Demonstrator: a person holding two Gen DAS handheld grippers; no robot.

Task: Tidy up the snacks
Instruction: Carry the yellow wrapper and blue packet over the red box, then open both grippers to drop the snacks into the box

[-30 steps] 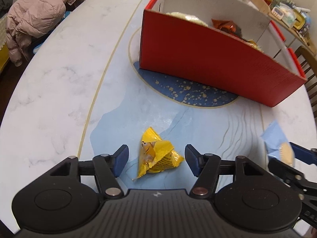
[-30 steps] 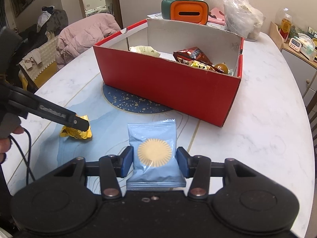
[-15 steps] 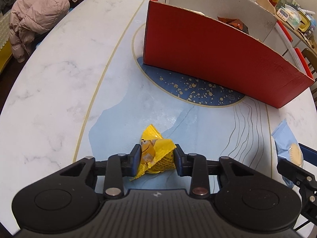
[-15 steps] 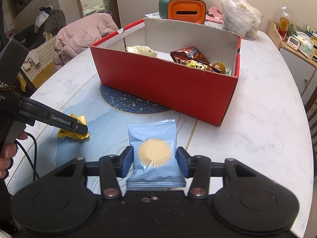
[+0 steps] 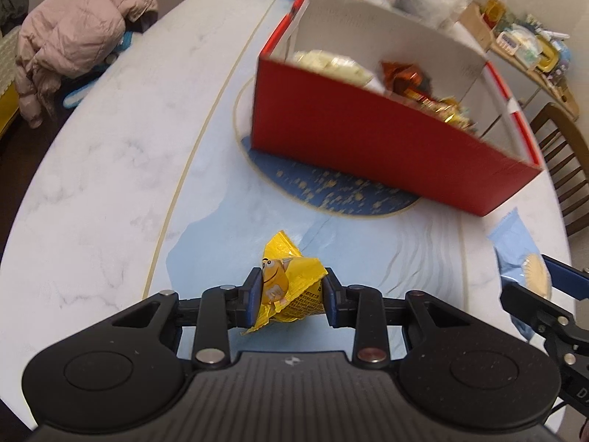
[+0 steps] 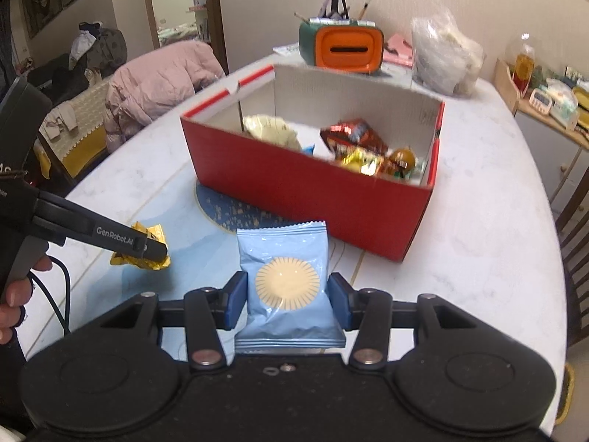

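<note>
My left gripper (image 5: 291,296) is shut on a yellow candy packet (image 5: 291,283) and holds it above the table, short of the red box (image 5: 368,140). My right gripper (image 6: 285,300) is shut on a light-blue snack pouch (image 6: 285,280) with a cream sun disc, also lifted. The red box (image 6: 305,180) is open at the top and holds several snacks. The right wrist view shows the left gripper (image 6: 154,250) with the yellow packet (image 6: 147,246) at the left. The blue pouch (image 5: 519,254) shows at the left wrist view's right edge.
An orange and green holder (image 6: 340,46) and a clear plastic bag (image 6: 441,55) stand behind the box. A pink jacket (image 5: 73,44) hangs on a chair at the left. A wooden chair (image 5: 567,154) stands at the right. The marble table (image 6: 489,221) is bare right of the box.
My left gripper closed on the yellow packet and lifted it. My right gripper rose with the blue pouch, so both views look into the box from higher up.
</note>
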